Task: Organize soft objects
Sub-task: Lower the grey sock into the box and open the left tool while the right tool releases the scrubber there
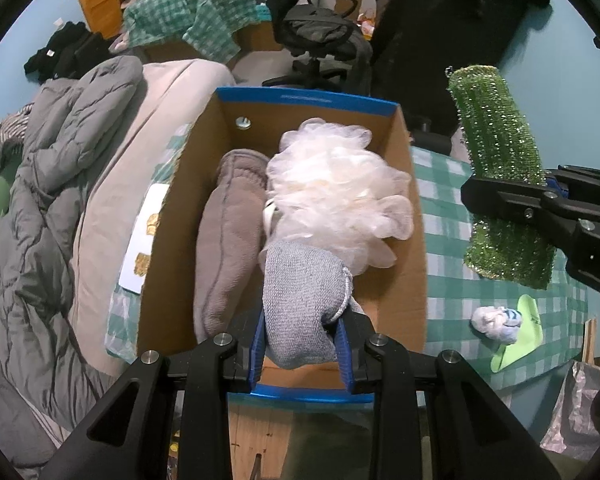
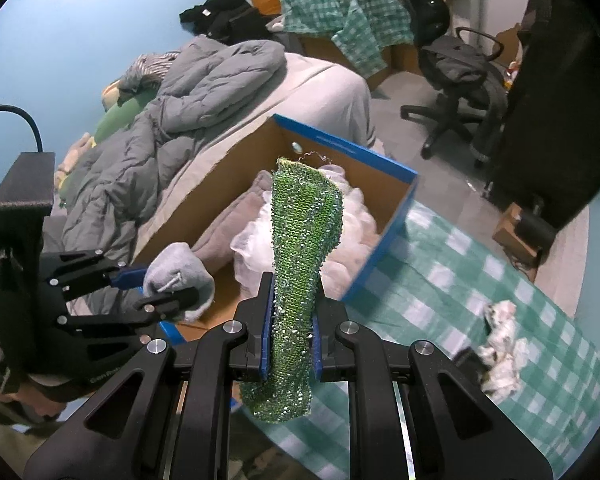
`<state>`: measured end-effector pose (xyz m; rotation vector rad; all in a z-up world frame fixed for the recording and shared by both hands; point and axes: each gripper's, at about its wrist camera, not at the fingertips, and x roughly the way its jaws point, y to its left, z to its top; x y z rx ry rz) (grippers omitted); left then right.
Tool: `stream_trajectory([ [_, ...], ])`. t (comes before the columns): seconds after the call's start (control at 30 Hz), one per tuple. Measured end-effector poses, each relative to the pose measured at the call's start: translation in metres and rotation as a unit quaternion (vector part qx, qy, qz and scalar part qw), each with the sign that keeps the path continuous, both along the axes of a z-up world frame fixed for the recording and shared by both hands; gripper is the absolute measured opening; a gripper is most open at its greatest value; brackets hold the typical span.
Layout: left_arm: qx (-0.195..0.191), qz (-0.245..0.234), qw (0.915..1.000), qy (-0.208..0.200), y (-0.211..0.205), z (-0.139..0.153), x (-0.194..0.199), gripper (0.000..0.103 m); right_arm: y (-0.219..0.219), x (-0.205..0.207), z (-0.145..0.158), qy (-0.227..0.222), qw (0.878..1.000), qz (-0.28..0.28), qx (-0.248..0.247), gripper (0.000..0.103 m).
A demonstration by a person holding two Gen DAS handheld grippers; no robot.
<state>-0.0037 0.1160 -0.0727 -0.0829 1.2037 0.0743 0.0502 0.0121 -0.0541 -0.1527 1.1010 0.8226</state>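
We cannot see the floor of the cardboard box beneath one white mesh pouf and one taupe fleece. Our left tool pinches one grey knit cloth above the box's near end; our right tool pinches one green sequined cloth beside the box, above the checkered counter.

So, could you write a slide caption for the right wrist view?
Right tool grips a green sequined cloth above the blue-rimmed cardboard box; left tool holds a grey knitted bundle.
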Motion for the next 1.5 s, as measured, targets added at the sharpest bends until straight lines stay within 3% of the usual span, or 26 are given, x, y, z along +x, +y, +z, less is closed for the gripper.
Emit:
stream_trajectory([
  [0.73, 0.002, -0.003, 0.9989, 0.047, 0.027, -0.046, 0.011, 0.030, 0.050, -0.003, -0.056, 0.061, 0.997, 0.023, -0.038, 0.014],
  [0.8, 0.005, -0.002, 0.9989, 0.046, 0.028, -0.046, 0.011, 0.034, 0.051, -0.004, -0.057, 0.063, 0.997, 0.025, -0.039, 0.021],
  [0.93, 0.007, -0.003, 0.9992, 0.039, 0.027, -0.043, 0.009, 0.051, 0.050, -0.005, -0.057, 0.063, 0.997, 0.024, -0.040, 0.024],
  [1.0, 0.006, -0.002, 0.9993, 0.037, 0.027, -0.041, 0.009, 0.053, 0.049, -0.005, -0.055, 0.062, 0.997, 0.018, -0.040, 0.033],
  [1.13, 0.008, 0.002, 0.9992, 0.040, 0.027, -0.039, 0.009, 0.059, 0.043, -0.004, -0.051, 0.063, 0.997, 0.007, -0.038, 0.039],
  [1.2, 0.007, 0.002, 0.9993, 0.038, 0.026, -0.036, 0.008, 0.060, 0.039, -0.004, -0.048, 0.059, 0.998, 0.000, -0.034, 0.049],
  [1.5, 0.008, -0.002, 0.9997, 0.025, 0.016, -0.021, 0.002, 0.060, 0.023, -0.005, -0.034, 0.053, 0.998, -0.017, -0.024, 0.050],
])
